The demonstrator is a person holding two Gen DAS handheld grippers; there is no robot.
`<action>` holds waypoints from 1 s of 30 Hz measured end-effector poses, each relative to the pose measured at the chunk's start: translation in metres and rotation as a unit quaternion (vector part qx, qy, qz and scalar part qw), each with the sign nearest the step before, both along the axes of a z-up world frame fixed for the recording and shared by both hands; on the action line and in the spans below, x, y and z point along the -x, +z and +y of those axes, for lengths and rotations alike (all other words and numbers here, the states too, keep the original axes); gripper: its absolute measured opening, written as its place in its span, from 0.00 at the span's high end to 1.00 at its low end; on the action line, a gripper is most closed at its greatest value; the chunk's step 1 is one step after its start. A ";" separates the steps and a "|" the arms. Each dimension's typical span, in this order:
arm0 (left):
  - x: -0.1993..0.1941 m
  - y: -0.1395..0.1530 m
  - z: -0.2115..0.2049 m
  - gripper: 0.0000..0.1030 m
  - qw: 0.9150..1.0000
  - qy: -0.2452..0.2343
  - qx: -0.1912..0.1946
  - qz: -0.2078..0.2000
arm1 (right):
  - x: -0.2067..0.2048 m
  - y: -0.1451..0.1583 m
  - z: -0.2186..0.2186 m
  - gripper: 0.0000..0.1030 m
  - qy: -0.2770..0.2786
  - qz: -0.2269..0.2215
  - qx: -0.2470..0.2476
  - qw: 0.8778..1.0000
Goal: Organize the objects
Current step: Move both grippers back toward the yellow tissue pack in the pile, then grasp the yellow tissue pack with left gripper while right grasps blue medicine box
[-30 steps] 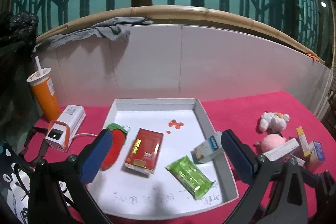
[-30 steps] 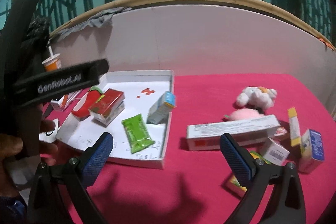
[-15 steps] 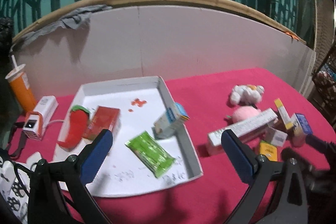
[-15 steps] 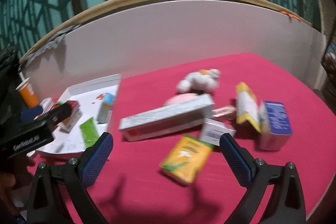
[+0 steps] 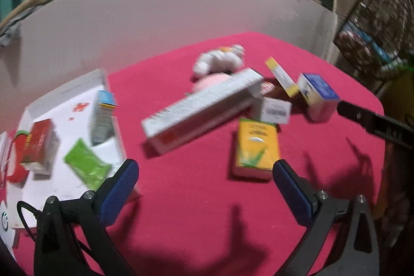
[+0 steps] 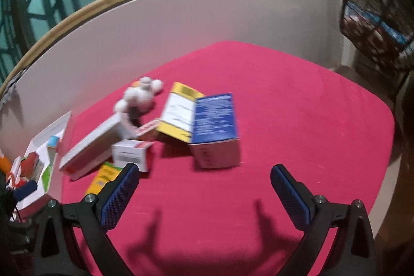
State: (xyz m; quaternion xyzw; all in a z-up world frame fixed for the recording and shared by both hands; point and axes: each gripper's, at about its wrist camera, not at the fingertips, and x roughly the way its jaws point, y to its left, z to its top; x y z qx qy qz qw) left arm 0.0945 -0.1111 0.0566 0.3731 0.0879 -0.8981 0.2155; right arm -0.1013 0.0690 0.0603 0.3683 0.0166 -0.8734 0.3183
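On the counter, the white tray at 9 o'clock holds 4 items. Loose boxes remain; the blue box sits at 12 o'clock. Both grippers empty, jaws released. Next: grasp 1.

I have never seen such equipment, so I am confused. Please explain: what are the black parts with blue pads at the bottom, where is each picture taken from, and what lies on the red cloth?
There is no robot here. A person carries one hand-held gripper in each hand, and each has a camera looking forward along its two fingers. One picture comes from the left hand-held gripper, the other from the right hand-held gripper. Both are open and hold nothing. On the red cloth lie a long white box, a yellow box, a blue-topped box and a white plush toy. The white tray on the left holds a green packet and a red box. The pictures are blurred.
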 end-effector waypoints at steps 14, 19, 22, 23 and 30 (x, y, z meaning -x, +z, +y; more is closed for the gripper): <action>0.042 -0.042 0.017 0.00 0.998 -0.032 -0.040 -0.041 | 0.033 -0.020 -0.001 0.00 -0.013 -0.011 -0.019 1.000; 0.046 -0.051 0.014 0.00 0.998 -0.018 -0.036 -0.047 | 0.038 -0.023 -0.017 0.00 0.004 0.007 -0.032 0.999; 0.051 -0.056 0.011 0.00 0.998 -0.010 -0.035 -0.051 | 0.041 -0.026 -0.028 0.00 0.012 0.016 -0.042 0.999; 0.055 -0.058 0.011 0.00 0.998 -0.009 -0.033 -0.054 | 0.042 -0.027 -0.032 0.00 0.015 0.017 -0.045 0.999; 0.069 -0.060 0.009 0.00 0.998 -0.012 -0.035 -0.056 | 0.056 -0.037 -0.051 0.23 0.007 0.001 -0.062 0.998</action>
